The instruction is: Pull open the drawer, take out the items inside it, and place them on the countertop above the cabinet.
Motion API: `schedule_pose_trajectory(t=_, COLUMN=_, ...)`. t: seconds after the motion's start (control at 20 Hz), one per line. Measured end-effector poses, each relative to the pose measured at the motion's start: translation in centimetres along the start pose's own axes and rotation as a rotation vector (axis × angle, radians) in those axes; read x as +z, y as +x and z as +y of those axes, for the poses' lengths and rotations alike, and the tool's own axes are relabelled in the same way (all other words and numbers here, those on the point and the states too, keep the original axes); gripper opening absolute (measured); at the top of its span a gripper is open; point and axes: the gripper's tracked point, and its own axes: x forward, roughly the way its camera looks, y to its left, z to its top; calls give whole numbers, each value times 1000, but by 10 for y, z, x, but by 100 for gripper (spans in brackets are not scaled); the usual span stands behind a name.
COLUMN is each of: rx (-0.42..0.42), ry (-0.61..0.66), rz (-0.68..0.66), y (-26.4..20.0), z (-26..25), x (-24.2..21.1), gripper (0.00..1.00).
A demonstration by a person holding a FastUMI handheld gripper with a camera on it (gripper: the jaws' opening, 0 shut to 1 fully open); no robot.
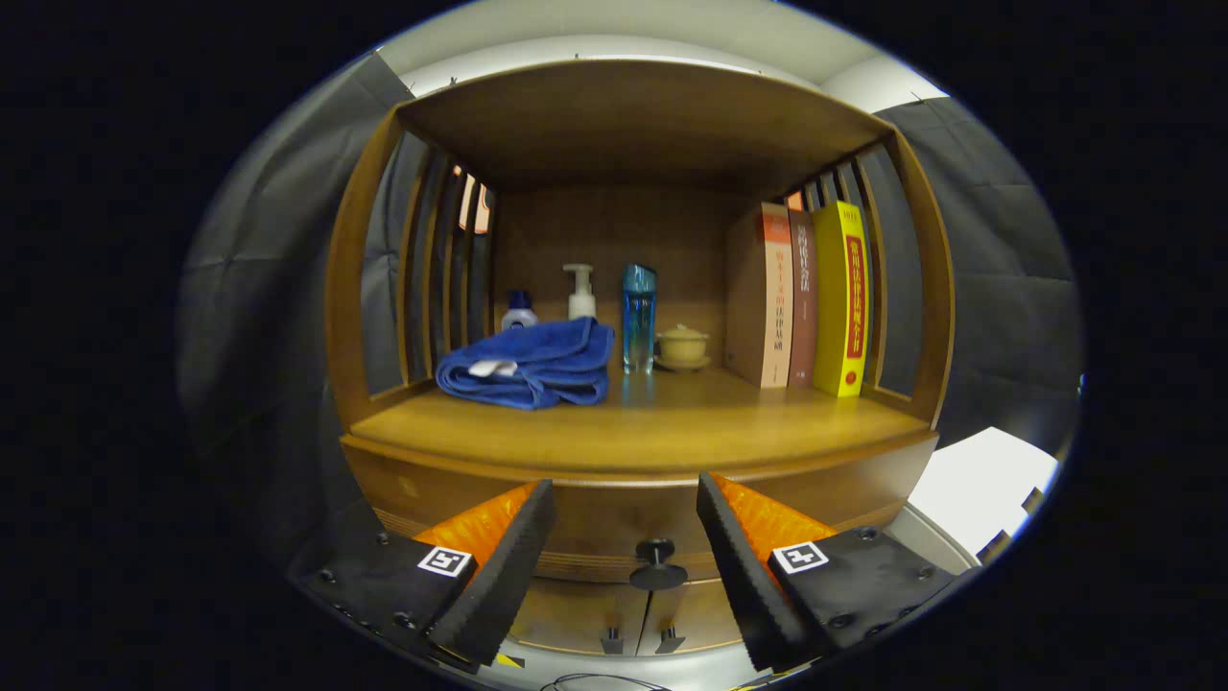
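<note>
A wooden cabinet fills the scene, with its countertop (662,432) under an arched shelf roof. Below the countertop edge is the closed drawer front (624,523). Its dark round knob (657,564) sticks out between my fingers, slightly below and beyond the tips. My gripper (625,499) is open, fingers spread wide to either side of the knob and touching nothing. The drawer's contents are hidden.
On the countertop lie a folded blue towel (532,367), a small bottle (519,310), a white pump bottle (580,291), a blue clear bottle (638,317), a small lidded cup (682,345) and three upright books (801,299). Two lower door handles (638,638) sit beneath the drawer.
</note>
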Motion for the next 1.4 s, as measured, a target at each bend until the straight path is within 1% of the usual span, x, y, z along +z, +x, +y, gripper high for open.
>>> schedule_pose_trajectory(t=0.15, rx=-30, ry=19, rz=69, y=8, z=-9, x=-37, gripper=98)
schedule_pose_trajectory(t=0.3, rx=-45, ry=37, rz=105, y=15, z=-12, x=-56, gripper=98)
schedule_pose_trajectory(t=0.45, rx=-56, ry=28, rz=134, y=23, z=-14, x=-68, gripper=75)
schedule_pose_trajectory(t=0.5, rx=-67, ry=22, rz=139, y=25, z=-18, x=-70, gripper=73)
schedule_pose_trajectory(t=0.55, rx=-77, ry=18, rz=145, y=26, z=-22, x=-71, gripper=67)
schedule_pose_trajectory(t=0.65, rx=-63, ry=42, rz=145, y=27, z=-21, x=-72, gripper=55)
schedule_pose_trajectory(t=0.9, rx=-45, ry=7, rz=129, y=22, z=-18, x=-71, gripper=45)
schedule_pose_trajectory(t=1.0, rx=-40, ry=7, rz=127, y=16, z=-18, x=-70, gripper=43)
schedule_pose_trajectory(t=1.4, rx=-24, ry=38, rz=154, y=-30, z=-20, x=-72, gripper=43)
